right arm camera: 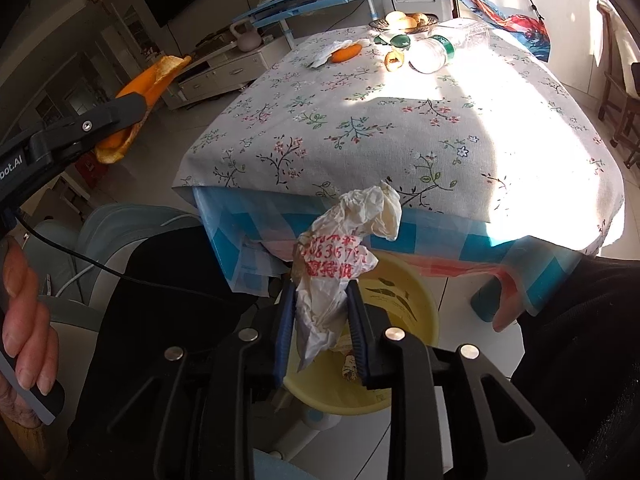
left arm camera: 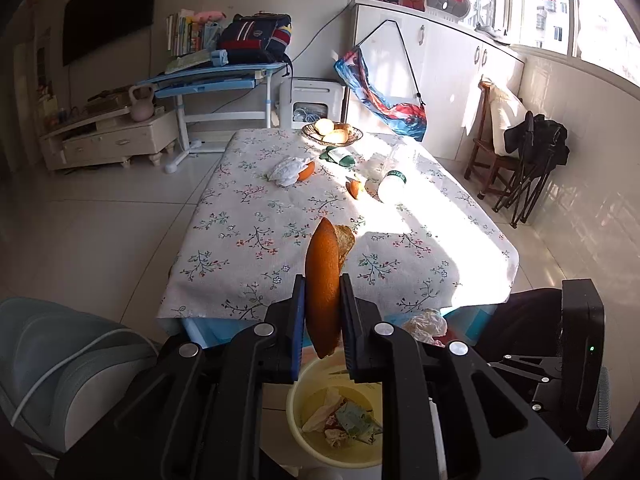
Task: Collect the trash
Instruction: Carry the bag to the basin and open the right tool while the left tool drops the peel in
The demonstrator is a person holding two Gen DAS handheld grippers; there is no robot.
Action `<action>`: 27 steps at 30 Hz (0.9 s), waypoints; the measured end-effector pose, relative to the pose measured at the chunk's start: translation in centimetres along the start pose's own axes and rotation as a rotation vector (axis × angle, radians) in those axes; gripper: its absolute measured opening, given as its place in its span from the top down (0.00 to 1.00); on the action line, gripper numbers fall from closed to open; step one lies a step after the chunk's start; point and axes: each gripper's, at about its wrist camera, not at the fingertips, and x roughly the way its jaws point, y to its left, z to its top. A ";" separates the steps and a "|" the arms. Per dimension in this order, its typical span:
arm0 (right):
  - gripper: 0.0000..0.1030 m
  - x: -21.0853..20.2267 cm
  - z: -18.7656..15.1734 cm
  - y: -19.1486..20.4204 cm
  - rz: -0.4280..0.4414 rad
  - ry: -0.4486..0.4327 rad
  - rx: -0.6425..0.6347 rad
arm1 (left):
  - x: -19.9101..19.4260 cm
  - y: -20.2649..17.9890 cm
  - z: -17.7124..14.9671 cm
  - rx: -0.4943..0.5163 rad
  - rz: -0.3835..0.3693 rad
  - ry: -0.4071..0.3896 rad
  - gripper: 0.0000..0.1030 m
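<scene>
Both grippers over the yellow bin [right arm camera: 420, 312]
Left gripper [left arm camera: 322, 280] clamps an orange peel [left arm camera: 322, 280]; right gripper [right arm camera: 322, 292] has crumpled printed paper [right arm camera: 344, 248] between its jaws, grip unclear

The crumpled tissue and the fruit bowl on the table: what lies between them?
In the left wrist view, an orange peel touches the crumpled tissue; a green wrapper lies nearer the fruit bowl.

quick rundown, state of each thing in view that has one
left tool: shut on orange peel, held above the bin
right tool: crumpled wrapper between its pads, over the bin
yellow bin: on the floor, trash already inside
plastic bottle: lying on its side on the table
tissue: crumpled, on the table
fruit bowl: upright, holding fruit
</scene>
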 end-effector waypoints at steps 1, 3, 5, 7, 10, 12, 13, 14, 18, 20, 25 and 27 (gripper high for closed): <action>0.69 -0.1 0.0 -0.2 0.000 -0.001 0.007 | 0.0 0.0 -0.2 -0.003 -0.001 0.002 0.84; 0.66 -0.3 0.0 -0.6 -0.006 -0.011 0.027 | 0.3 0.1 -0.6 -0.011 -0.006 0.011 0.84; 0.64 -0.7 -0.1 -1.0 -0.004 -0.029 0.051 | 0.7 0.0 -1.1 -0.019 -0.010 0.027 0.84; 0.62 -1.3 -0.1 -1.4 -0.002 -0.058 0.075 | 1.2 -0.1 -1.8 -0.025 -0.017 0.043 0.84; 0.57 -2.4 -0.2 -2.0 -0.005 -0.116 0.111 | 2.2 -0.5 -2.7 -0.025 -0.020 0.068 0.84; 0.56 -3.0 -0.2 -2.4 -0.008 -0.148 0.134 | 3.3 -0.8 -3.4 -0.029 -0.022 0.094 0.84; 0.55 -3.2 -0.2 -2.7 -0.009 -0.163 0.146 | 3.9 -0.8 -3.7 -0.031 -0.024 0.109 0.84; 0.54 -3.4 -0.2 -2.9 -0.008 -0.174 0.158 | 4.6 -1.0 -3.9 -0.029 -0.026 0.127 0.84; 0.53 -3.8 -0.3 -3.9 -0.012 -0.203 0.207 | 5.9 -1.7 -5.0 -0.009 -0.027 0.159 0.56; 0.51 -4.0 -0.3 -4.2 -0.016 -0.221 0.224 | 5.3 -1.9 -5.1 -0.006 -0.009 0.130 0.43; 0.44 -4.8 -0.3 -4.4 -0.047 -0.270 0.238 | 3.0 -1.1 -4.0 -0.024 0.042 0.023 0.26; 0.41 -4.7 -0.2 -4.5 -0.065 -0.279 0.245 | 2.2 -0.3 -3.7 -0.053 0.061 -0.019 0.22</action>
